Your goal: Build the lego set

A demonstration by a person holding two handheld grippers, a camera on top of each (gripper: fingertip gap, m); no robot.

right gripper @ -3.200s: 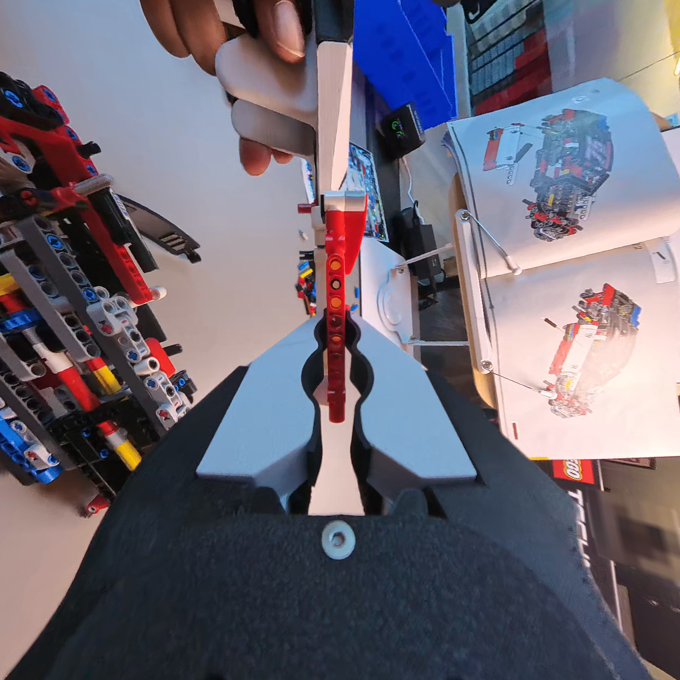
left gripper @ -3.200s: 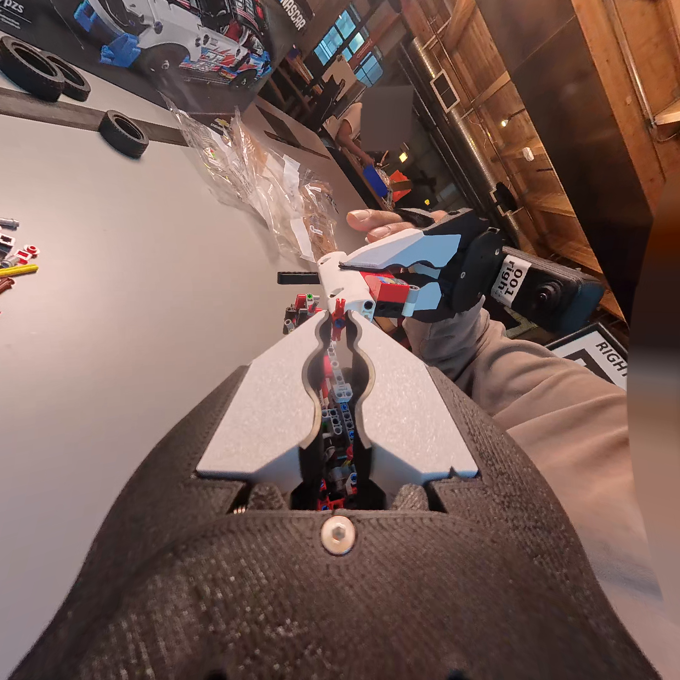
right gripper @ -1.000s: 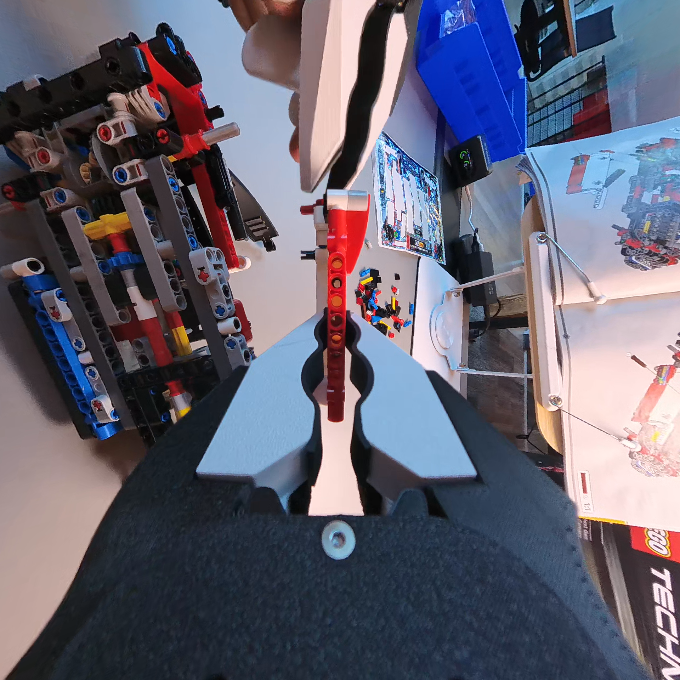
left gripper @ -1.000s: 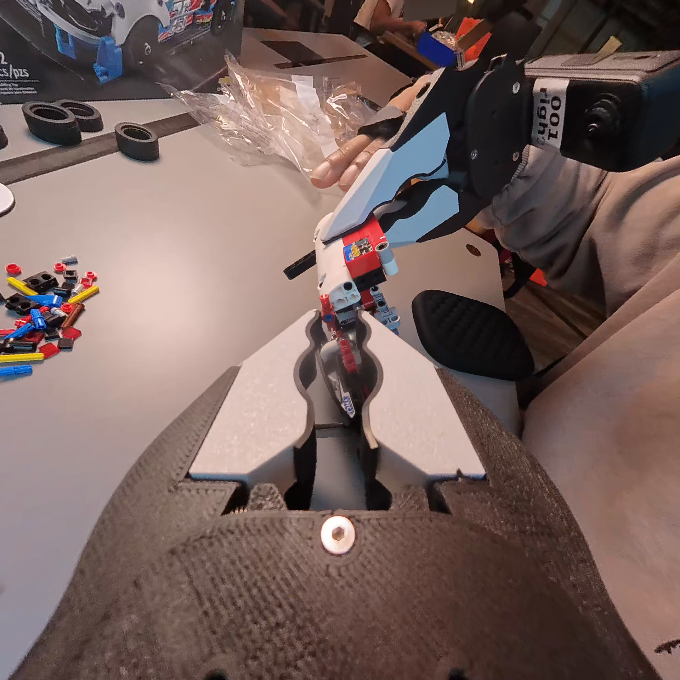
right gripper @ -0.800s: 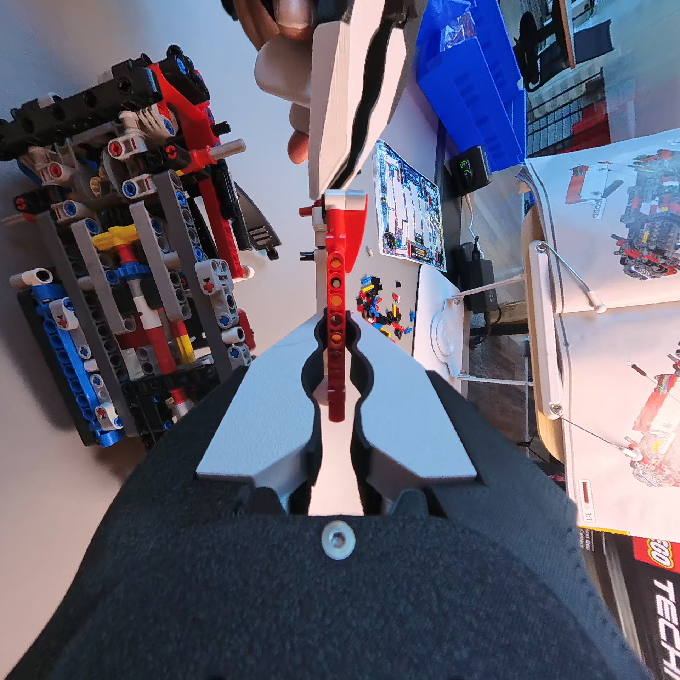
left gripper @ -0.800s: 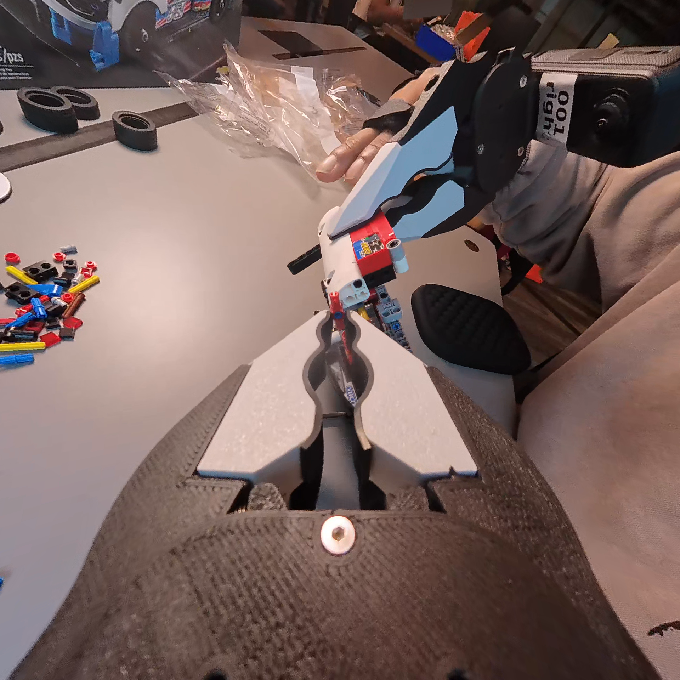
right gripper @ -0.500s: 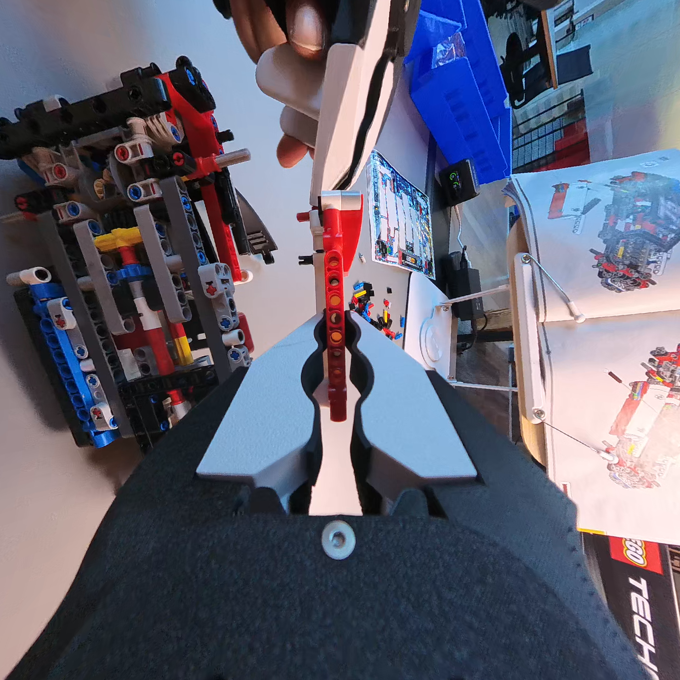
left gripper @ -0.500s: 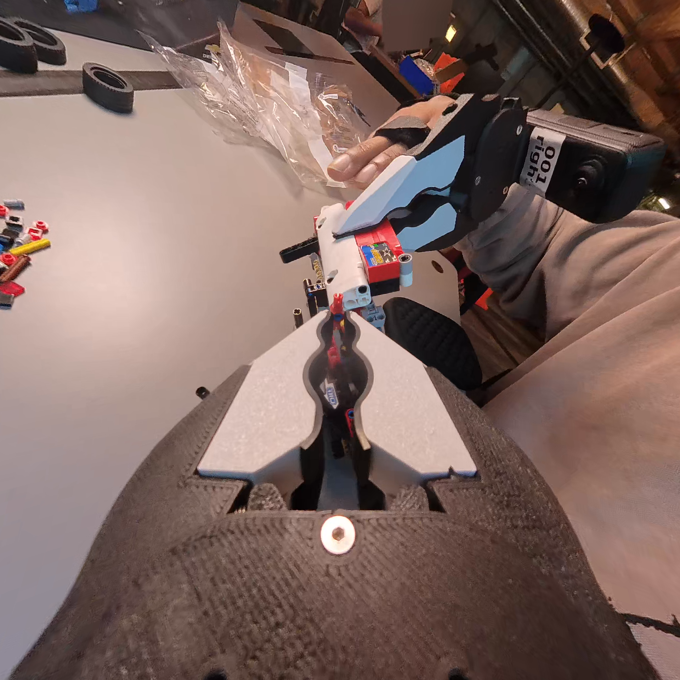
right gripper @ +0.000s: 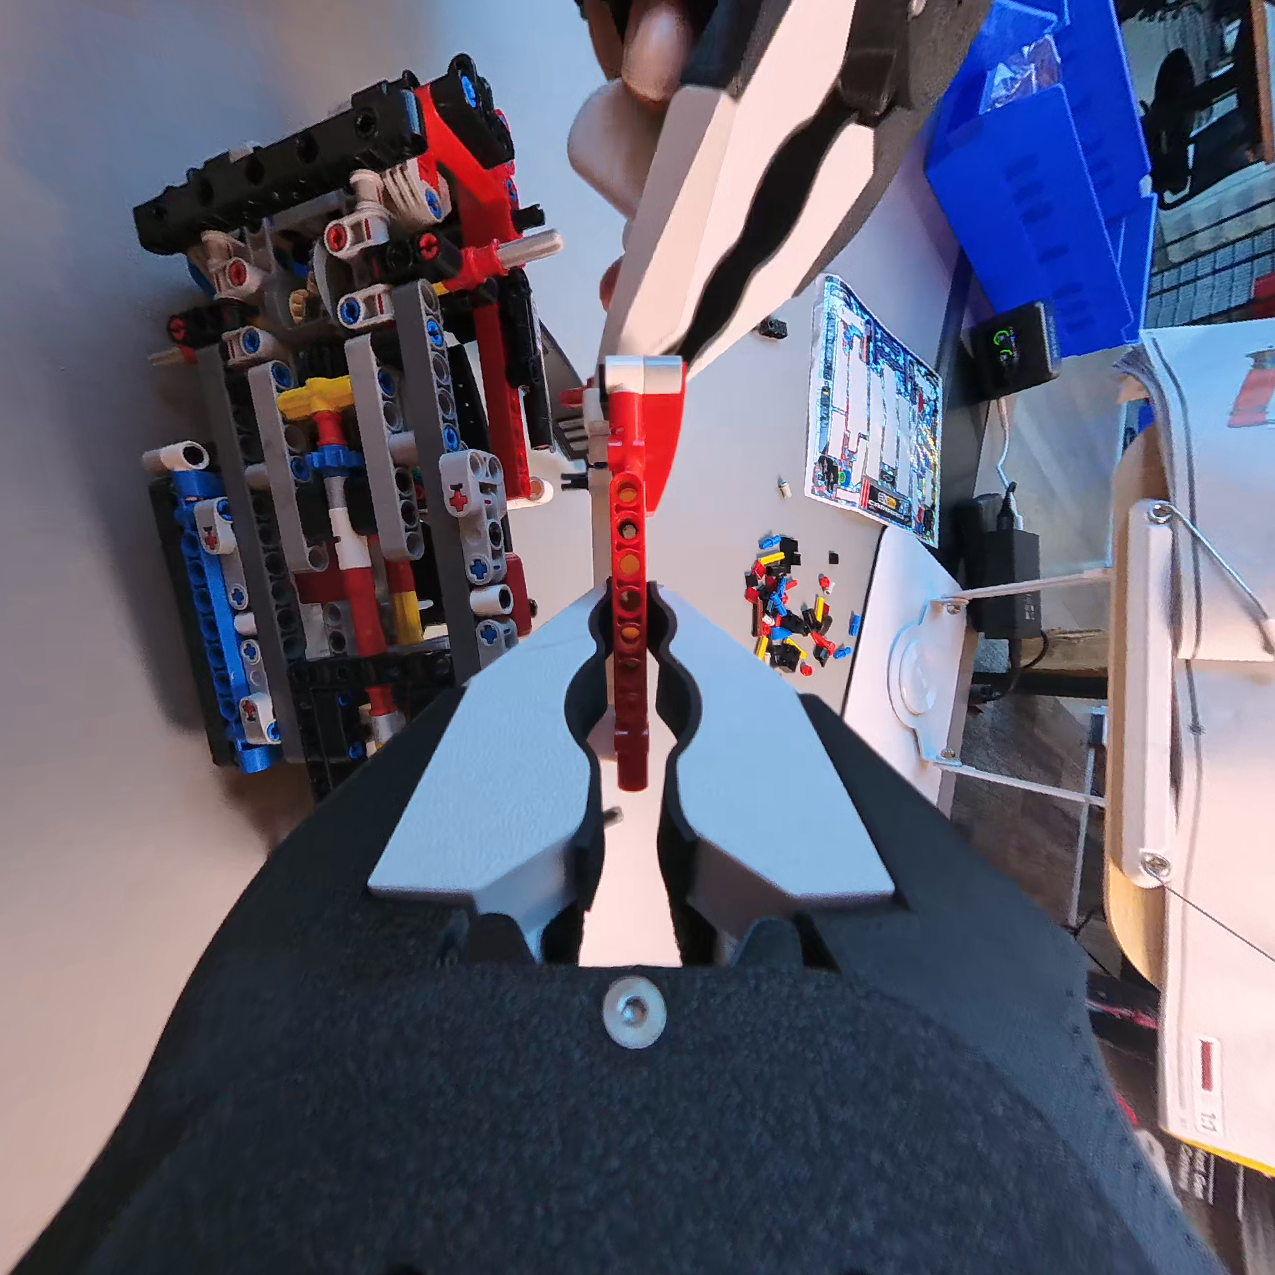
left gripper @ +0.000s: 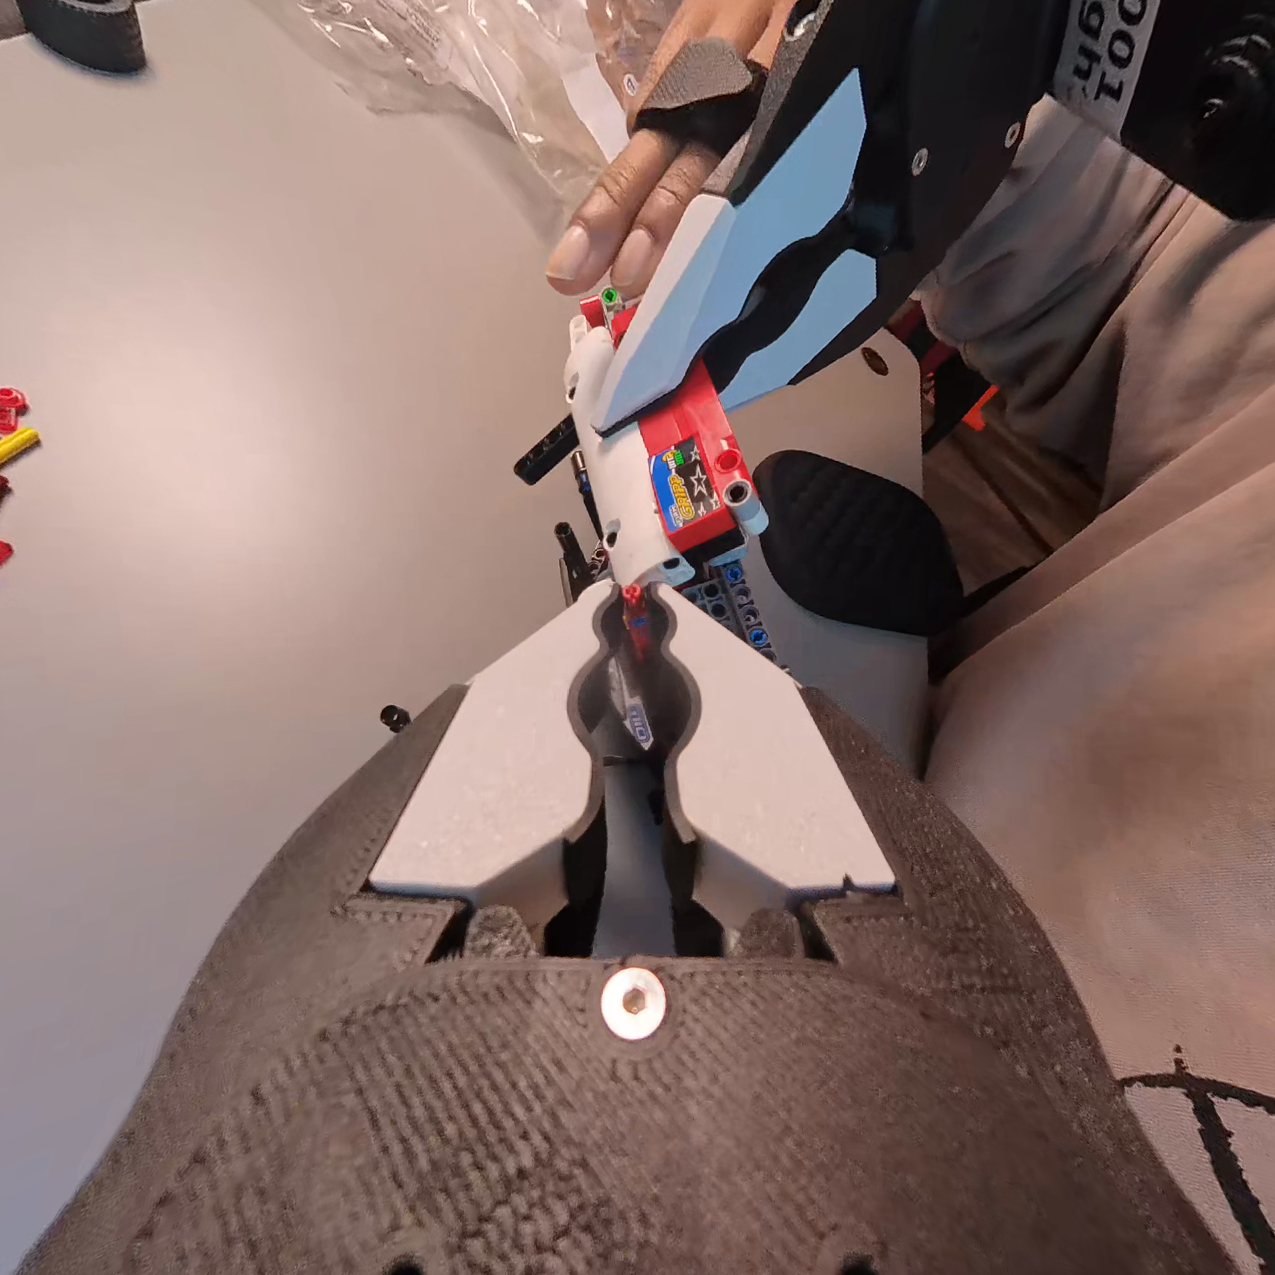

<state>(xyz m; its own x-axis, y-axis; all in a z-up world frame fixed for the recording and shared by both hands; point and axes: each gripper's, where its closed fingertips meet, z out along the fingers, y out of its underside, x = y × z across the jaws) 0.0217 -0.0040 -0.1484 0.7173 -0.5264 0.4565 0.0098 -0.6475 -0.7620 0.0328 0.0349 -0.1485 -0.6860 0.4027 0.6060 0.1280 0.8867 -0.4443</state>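
Observation:
My right gripper is shut on the red beam of a red and white panel assembly and holds it above the table. The assembly also shows in the left wrist view, clamped by the right gripper. My left gripper is shut on a small red pin, whose tip sits right at the lower white end of the assembly. In the right wrist view the left gripper meets the assembly's far end. The partly built chassis lies on the table to the left.
A pile of loose small parts and a sticker sheet lie on the table. An open instruction booklet stands on a holder at right, with blue bins behind it. Clear plastic bags lie beyond the grippers. Left tips to right tips: about 5 cm.
My left gripper with the red pin has moved up close to the end of the panel assembly. The right gripper has tilted the assembly and keeps its grip. The chassis stays put.

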